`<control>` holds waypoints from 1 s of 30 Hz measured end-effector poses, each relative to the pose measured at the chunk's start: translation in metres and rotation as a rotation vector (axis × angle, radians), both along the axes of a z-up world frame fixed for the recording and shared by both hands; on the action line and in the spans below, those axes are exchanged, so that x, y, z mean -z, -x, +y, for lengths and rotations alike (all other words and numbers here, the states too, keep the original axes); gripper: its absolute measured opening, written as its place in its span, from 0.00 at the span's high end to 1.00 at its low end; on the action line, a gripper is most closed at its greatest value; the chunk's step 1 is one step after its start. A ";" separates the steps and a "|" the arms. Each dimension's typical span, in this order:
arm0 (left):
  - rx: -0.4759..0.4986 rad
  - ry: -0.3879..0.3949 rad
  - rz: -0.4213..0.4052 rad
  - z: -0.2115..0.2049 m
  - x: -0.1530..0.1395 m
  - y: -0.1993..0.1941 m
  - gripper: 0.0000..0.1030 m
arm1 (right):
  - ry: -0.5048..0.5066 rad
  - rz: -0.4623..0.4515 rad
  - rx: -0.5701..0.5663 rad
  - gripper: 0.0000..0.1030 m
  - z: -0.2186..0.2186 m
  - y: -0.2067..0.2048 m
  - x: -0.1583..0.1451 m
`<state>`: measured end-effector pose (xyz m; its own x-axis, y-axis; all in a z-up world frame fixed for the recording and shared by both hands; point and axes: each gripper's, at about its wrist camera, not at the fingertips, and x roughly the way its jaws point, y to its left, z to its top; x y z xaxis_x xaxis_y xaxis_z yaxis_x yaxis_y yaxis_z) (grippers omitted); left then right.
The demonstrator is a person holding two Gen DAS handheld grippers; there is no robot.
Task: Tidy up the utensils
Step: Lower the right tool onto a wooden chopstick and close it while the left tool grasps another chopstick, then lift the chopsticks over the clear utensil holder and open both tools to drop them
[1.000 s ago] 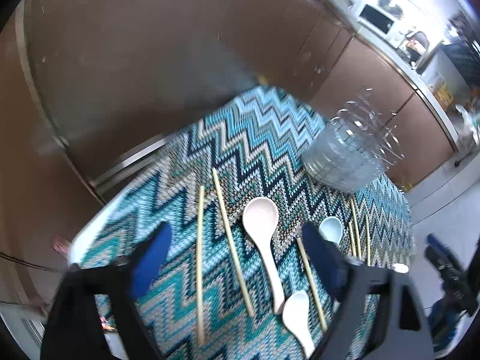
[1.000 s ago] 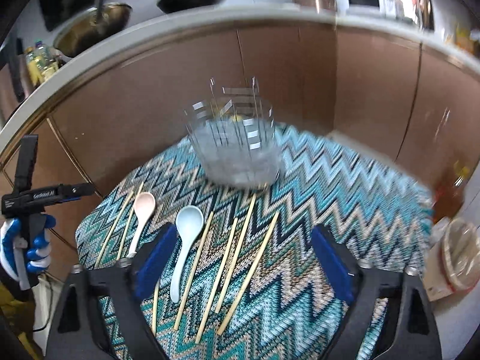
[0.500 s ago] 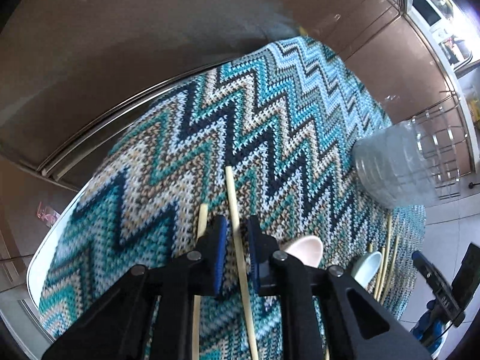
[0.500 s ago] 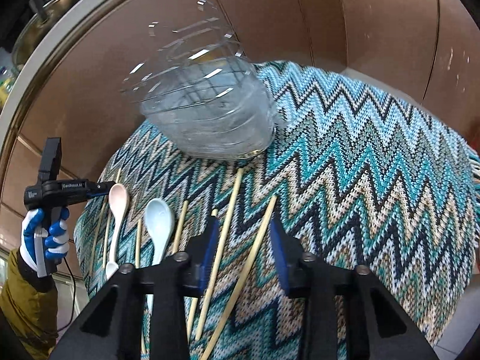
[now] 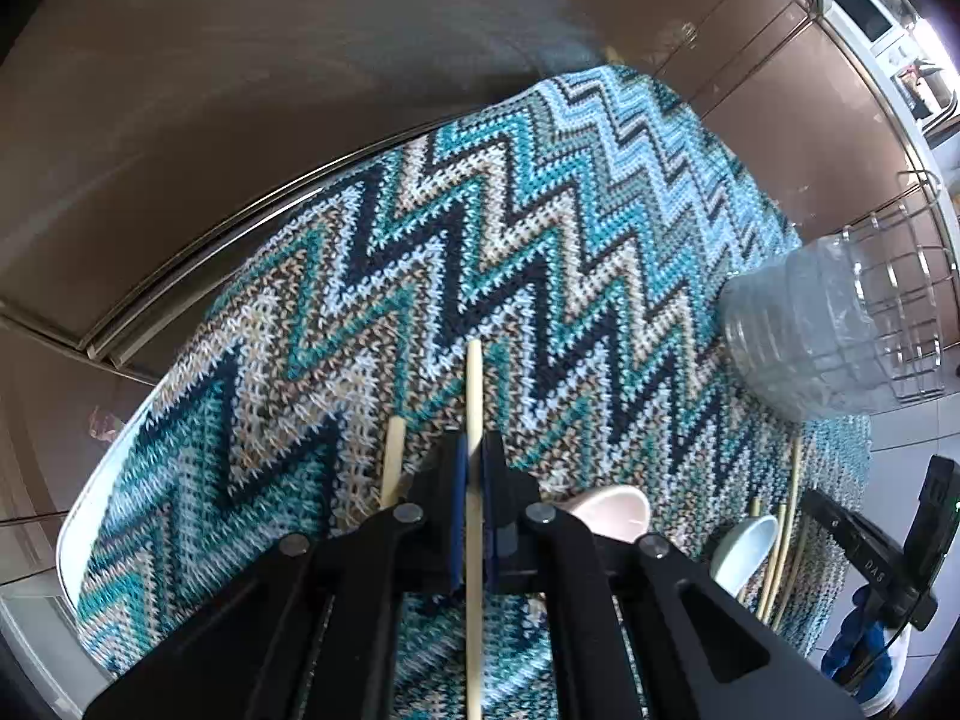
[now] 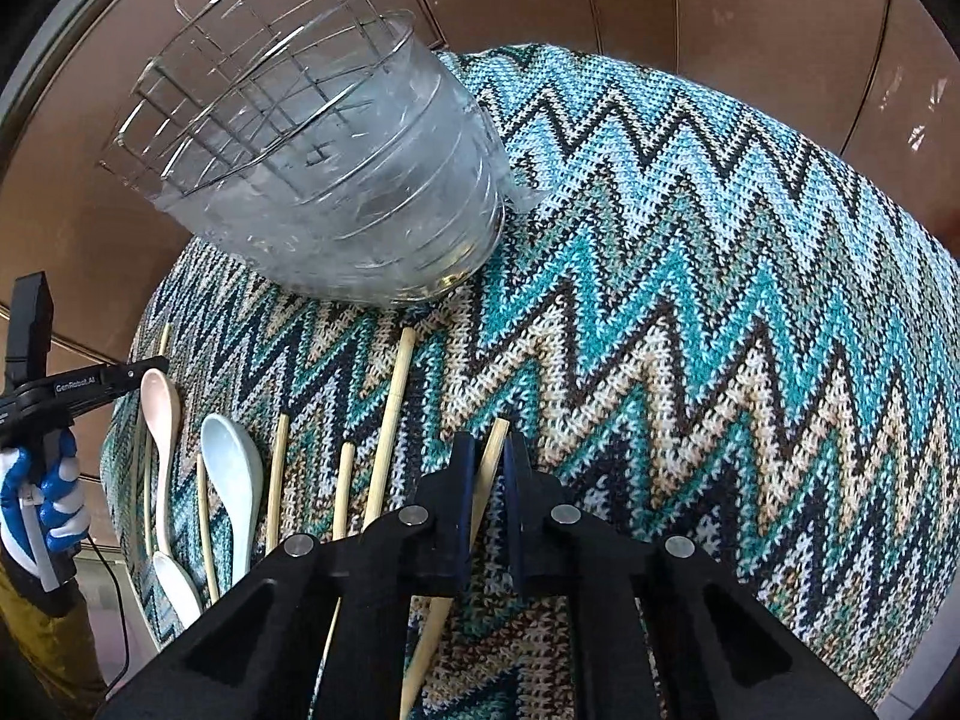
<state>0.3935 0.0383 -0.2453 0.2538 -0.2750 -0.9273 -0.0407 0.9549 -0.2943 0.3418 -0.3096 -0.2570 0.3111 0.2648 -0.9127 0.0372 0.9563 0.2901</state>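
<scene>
Left gripper (image 5: 474, 483) clamped on one chopstick (image 5: 474, 396); right gripper (image 6: 485, 468) clamped on another chopstick (image 6: 493, 450), probably for the utensil holder (image 6: 336, 180).

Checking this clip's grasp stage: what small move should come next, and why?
Probably lift both chopsticks off the cloth. The left gripper is shut on one chopstick, the right gripper on another chopstick, and the wire holder stands nearby.
</scene>
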 end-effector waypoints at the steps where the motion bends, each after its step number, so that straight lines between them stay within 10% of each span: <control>1: 0.001 0.006 -0.012 0.001 -0.003 0.004 0.96 | -0.008 -0.011 0.003 0.91 -0.001 0.005 -0.003; 9: 0.019 0.063 -0.305 0.009 -0.091 0.051 0.96 | -0.012 -0.249 -0.030 0.94 0.000 0.060 -0.093; 19: 0.017 0.192 -0.866 -0.044 -0.250 0.080 0.96 | 0.054 -0.818 -0.009 0.95 0.031 0.074 -0.253; 30: 0.012 0.215 -0.977 -0.127 -0.245 0.019 0.96 | 0.156 -0.909 0.037 0.95 0.027 0.022 -0.248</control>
<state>0.3747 -0.0888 -0.0003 0.8741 -0.4201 -0.2437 0.3205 0.8760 -0.3605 0.3194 -0.2826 -0.0092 0.9317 0.1349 -0.3373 -0.1106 0.9897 0.0904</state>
